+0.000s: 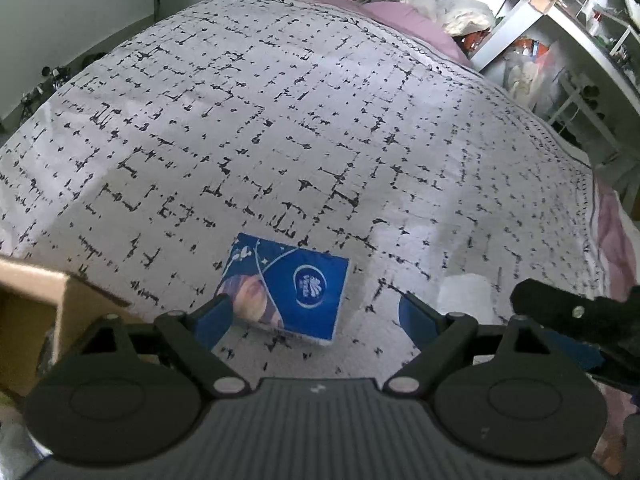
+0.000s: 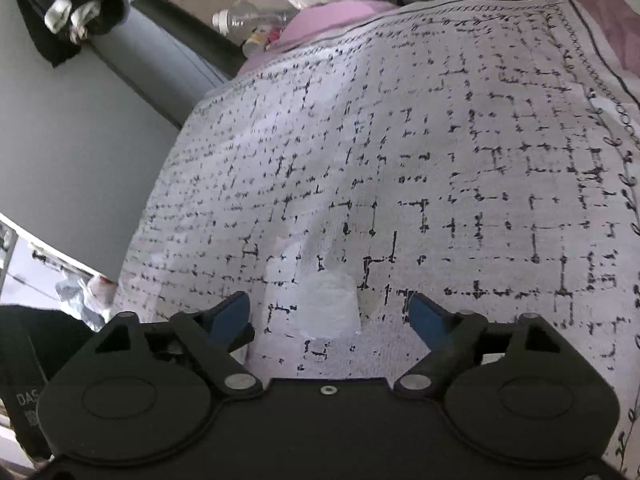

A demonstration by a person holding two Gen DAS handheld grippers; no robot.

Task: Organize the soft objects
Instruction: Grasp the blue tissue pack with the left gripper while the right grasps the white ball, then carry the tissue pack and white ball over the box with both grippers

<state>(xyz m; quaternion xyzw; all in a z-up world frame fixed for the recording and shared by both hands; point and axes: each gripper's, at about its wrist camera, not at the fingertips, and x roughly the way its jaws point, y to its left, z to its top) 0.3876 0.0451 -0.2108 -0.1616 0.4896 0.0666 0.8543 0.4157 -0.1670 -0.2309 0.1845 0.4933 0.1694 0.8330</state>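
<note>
In the left wrist view, the left gripper (image 1: pixel 316 314) is hovering low over the bed (image 1: pixel 280 120) with its fingers spread wide, gripping nothing. A blue tissue pack (image 1: pixel 288 286) is lying flat on the patterned bedspread between them, its near left corner just at the left finger (image 1: pixel 214 316). A cardboard box (image 1: pixel 28 312) is sitting at the left edge. The other gripper's black body is entering from the right.

In the right wrist view, the right gripper (image 2: pixel 330 316) is holding its fingers wide apart, empty. A white tissue roll (image 2: pixel 330 306) is resting on the bed between them, touching neither finger.
</note>
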